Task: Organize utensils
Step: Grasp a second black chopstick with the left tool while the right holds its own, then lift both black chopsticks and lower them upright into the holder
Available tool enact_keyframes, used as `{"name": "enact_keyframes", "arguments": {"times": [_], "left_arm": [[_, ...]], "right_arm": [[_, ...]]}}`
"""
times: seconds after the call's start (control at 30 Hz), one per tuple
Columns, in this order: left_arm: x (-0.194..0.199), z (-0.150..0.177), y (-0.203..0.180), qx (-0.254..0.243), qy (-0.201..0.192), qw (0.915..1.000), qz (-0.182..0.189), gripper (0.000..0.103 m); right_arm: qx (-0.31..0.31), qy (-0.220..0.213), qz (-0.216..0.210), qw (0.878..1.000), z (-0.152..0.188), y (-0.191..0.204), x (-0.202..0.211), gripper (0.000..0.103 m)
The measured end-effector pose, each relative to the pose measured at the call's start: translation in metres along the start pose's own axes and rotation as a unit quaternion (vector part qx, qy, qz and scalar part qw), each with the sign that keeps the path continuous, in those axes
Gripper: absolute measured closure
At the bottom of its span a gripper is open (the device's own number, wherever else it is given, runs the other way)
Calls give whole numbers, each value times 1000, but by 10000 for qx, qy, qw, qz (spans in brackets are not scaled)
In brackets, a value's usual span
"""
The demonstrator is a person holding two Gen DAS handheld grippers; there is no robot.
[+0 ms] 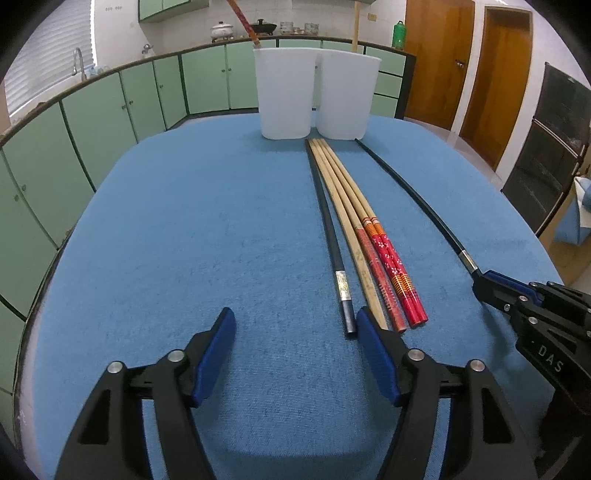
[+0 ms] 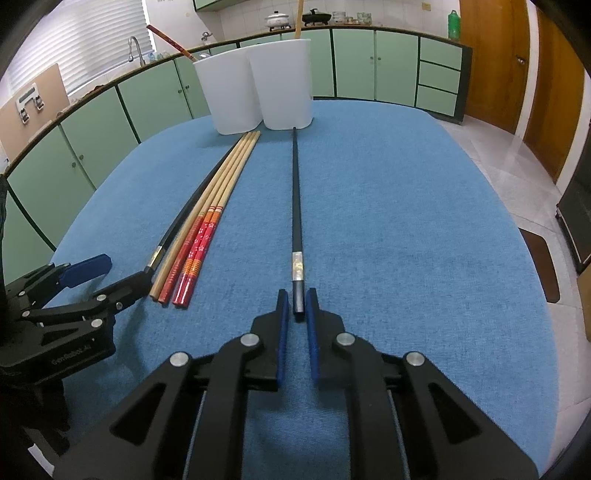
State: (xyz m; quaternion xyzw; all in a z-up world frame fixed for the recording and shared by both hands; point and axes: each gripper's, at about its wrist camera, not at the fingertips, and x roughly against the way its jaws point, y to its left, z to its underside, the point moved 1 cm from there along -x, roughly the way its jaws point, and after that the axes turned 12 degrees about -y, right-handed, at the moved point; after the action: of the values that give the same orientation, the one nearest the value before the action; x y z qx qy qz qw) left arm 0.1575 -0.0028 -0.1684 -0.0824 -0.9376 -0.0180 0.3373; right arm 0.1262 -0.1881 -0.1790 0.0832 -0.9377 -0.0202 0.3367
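On the blue cloth lies a bundle of chopsticks (image 1: pixel 369 236): one black, one plain bamboo, and red-handled ones. My left gripper (image 1: pixel 295 328) stands open, low over the cloth. The black chopstick's (image 1: pixel 332 236) butt end lies just inside its right finger. A second black chopstick (image 2: pixel 296 192) lies apart, pointing at two white containers (image 2: pixel 284 81). Its butt end sits between the fingers of my right gripper (image 2: pixel 297 306). Those jaws are almost together, and a thin gap shows beside the stick. The left gripper (image 2: pixel 114 275) shows at the bundle's near end.
The left white container (image 1: pixel 284 92) holds a red chopstick (image 1: pixel 243 22); the right one (image 1: pixel 347 96) holds a bamboo stick (image 1: pixel 355 26). Green cabinets (image 1: pixel 122 110) curve behind the table. Wooden doors (image 1: pixel 495 74) stand at the right. The table edge (image 1: pixel 48 273) is close on the left.
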Motion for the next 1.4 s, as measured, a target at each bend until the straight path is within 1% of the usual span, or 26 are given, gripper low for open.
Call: {"name": "enact_keyframes", "arguments": {"times": [0.03,0.07,0.1,0.17,0.2,0.27,0.47,0.57,0.8,1.03,1.23,1.4], "left_arm": [[1,0,-1,-13,-13,10000,12,50],[2,0,-3,-36,-34,10000,35,61],[3,0,-4,-47,-52,10000,67,67],[4,0,-7,-27,-75,9998,171,92],[3,0,-8,-30,-74,9997,216,96],[4,0,-10,-53,-78,9997,207,96],[9,-1,-6,81,-176,9995,246,97],[15,-2,-6,52,-263,9994,230,97],[47,-14,0,71,-642,9977,195,97],[79,-44,6,129,-1145,9932,182,97],[102,-76,8,100,-1612,9866,245,97],[115,-109,12,37,-1961,9800,331,97]], "right_arm": [[10,0,7,10000,0,0,0,93],[21,-2,16,10000,0,1,0,93],[28,-3,20,10000,0,0,0,93],[43,-8,22,10000,0,1,0,94],[44,-7,13,10000,0,0,0,95],[46,-6,-4,10000,0,0,0,97],[12,-63,-52,10000,-1,0,2,97],[-14,-161,-81,9998,-1,-1,9,97],[84,-468,-70,9988,-15,-2,30,97],[122,-861,-109,9962,-43,-5,57,97],[211,-1291,-242,9911,-80,-3,83,97],[264,-1539,-438,9868,-115,-1,96,97]]}}
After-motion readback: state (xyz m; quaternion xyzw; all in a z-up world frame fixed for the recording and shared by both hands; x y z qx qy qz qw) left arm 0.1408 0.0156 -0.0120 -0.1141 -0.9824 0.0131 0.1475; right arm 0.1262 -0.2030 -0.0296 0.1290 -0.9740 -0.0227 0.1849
